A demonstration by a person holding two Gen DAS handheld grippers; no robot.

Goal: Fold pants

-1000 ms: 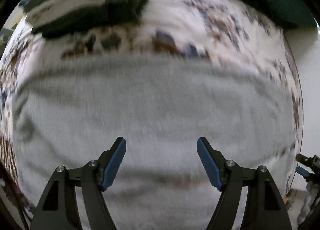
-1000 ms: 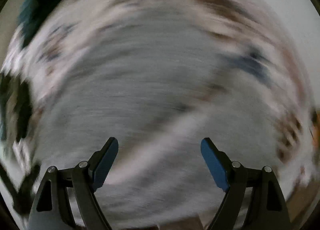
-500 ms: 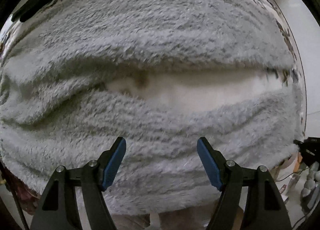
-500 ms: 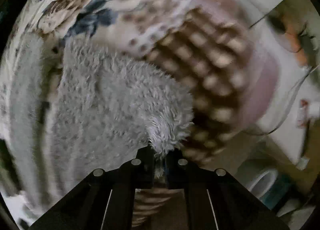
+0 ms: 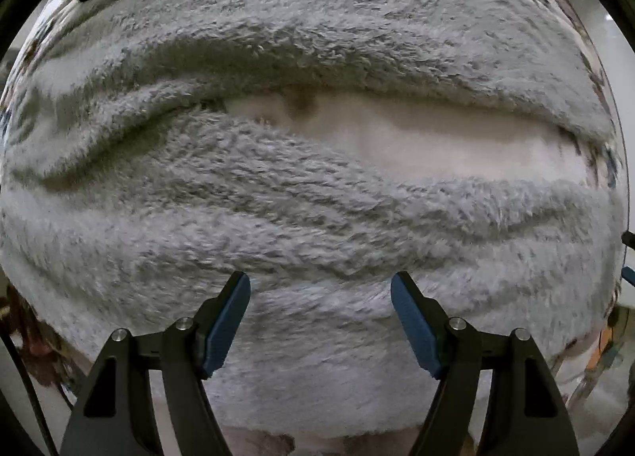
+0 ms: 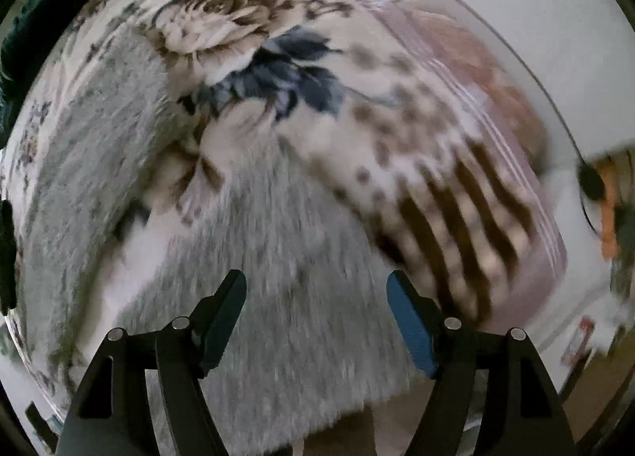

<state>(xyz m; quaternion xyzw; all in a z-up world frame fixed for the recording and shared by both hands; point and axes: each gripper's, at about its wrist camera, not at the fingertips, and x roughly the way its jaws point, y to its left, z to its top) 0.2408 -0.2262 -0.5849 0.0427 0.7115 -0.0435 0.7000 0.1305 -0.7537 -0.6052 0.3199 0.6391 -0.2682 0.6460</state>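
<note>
**Pants spread flat, both claws free above them**

Pants (image 5: 317, 218) of grey fleece fill nearly the whole left wrist view, lying on a floral blanket (image 6: 246, 39). Deep wrinkles run from nine o'clock to three o'clock, and a pale strip of blanket shows between the two legs, widening toward three o'clock. In the right wrist view one leg end (image 6: 278, 297) lies from centre down to six o'clock, with the second leg at nine o'clock and the blanket's brown-striped border at three to four o'clock.

The left gripper (image 5: 320, 321) looks down over the fleece, jaws standing well apart, nothing between the blue pads. The right gripper (image 6: 316, 317) is opening over the leg end; no cloth sits between its pads.

Risks from here, as a judgement: the fleece is thick and rucked, so a bite could gather only the top ridge and the fold would drag crooked. The legs lie apart, so folding one over the other without squaring them first would leave uneven edges. A deep bite near the hem might also catch the blanket beneath and lift it along.
</note>
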